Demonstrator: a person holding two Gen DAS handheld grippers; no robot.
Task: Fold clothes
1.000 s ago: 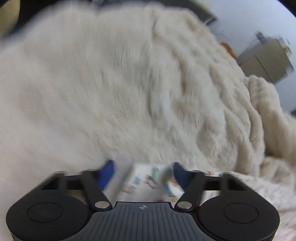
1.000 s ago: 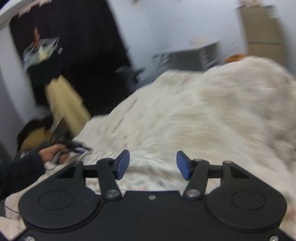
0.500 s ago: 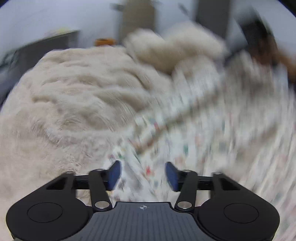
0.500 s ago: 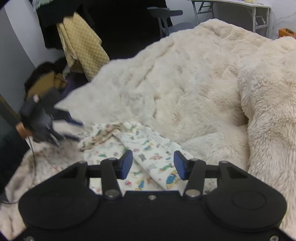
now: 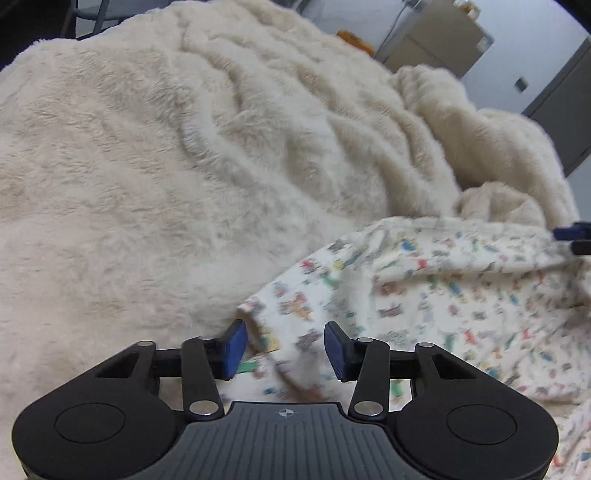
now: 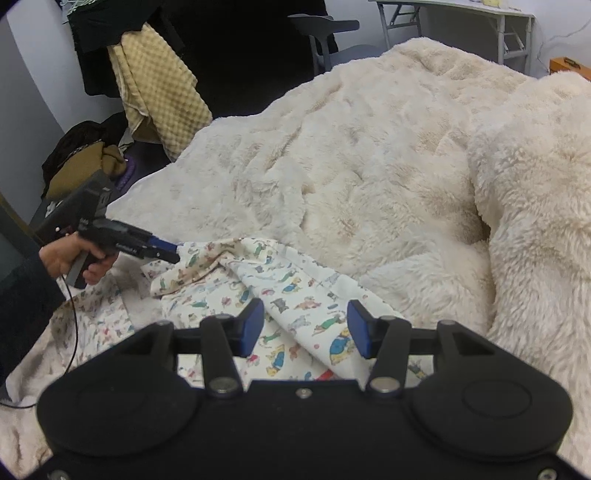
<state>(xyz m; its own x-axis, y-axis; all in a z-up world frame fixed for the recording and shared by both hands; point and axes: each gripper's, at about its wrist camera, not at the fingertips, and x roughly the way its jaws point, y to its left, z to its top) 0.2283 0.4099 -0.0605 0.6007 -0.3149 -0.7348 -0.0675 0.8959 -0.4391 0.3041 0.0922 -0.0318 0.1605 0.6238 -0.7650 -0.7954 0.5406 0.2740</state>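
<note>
A fluffy cream blanket covers the bed; far behind stand a grey chair, a folding table and pale walls.

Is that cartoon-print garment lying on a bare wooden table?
No, the cartoon-print garment lies crumpled on a fluffy cream blanket that covers the whole surface under it.

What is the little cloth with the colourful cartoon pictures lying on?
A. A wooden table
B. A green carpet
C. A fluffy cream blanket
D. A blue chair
C: the printed garment is spread on the fluffy cream blanket, which fills the space all around it in both wrist views.
</note>
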